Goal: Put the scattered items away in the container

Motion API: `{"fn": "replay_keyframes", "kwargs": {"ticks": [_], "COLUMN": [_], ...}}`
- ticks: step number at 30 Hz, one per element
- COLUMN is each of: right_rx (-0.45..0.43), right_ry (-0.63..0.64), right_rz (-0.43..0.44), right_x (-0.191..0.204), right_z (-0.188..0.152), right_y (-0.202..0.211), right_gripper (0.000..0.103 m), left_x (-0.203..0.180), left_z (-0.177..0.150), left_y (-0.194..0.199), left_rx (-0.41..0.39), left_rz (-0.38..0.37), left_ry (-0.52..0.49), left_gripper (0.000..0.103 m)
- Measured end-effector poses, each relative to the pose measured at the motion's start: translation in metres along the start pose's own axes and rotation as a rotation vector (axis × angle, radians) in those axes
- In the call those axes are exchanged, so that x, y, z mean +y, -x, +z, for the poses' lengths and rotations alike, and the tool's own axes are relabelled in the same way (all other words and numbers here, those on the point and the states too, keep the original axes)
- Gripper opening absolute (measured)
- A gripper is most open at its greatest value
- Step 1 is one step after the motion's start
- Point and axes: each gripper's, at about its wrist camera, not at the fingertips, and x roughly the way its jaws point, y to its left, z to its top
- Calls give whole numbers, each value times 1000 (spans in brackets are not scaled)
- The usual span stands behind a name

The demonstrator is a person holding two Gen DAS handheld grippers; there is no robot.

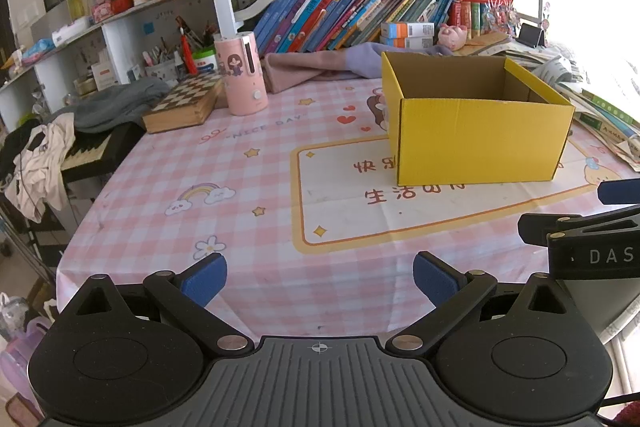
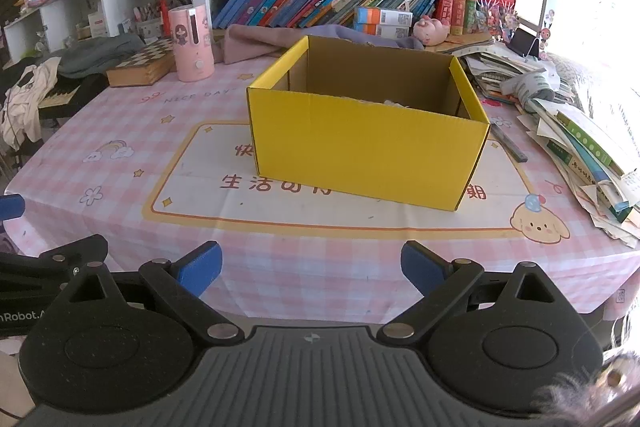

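Observation:
A yellow cardboard box stands open-topped on the pink checked tablecloth. Something pale shows low inside the box in the right wrist view; I cannot tell what it is. My left gripper hovers open over the near table edge, well short of the box, nothing between its blue pads. My right gripper is open too, facing the box's front wall from the near edge. Each gripper's body shows at the other view's side, right gripper, left gripper.
A pink humidifier and a wooden chess box stand at the back left. Crumpled cloth lies behind the box. Piled books and papers crowd the right edge, a dark ruler beside them. Bookshelves line the back.

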Motion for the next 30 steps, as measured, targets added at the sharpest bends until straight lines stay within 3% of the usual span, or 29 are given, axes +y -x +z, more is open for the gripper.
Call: {"fn": "replay_keyframes", "kwargs": {"ticks": [30], "right_rx": [29], "right_ry": [2], "right_rz": [1], "right_x": [4], "right_z": [-1], "right_y": [-6], "right_gripper": [97], "left_x": [1], "left_z": [-2], "left_y": [-5], "left_rx": [21], "left_rz": [-21], "left_ry": [3], "left_gripper": [101]}}
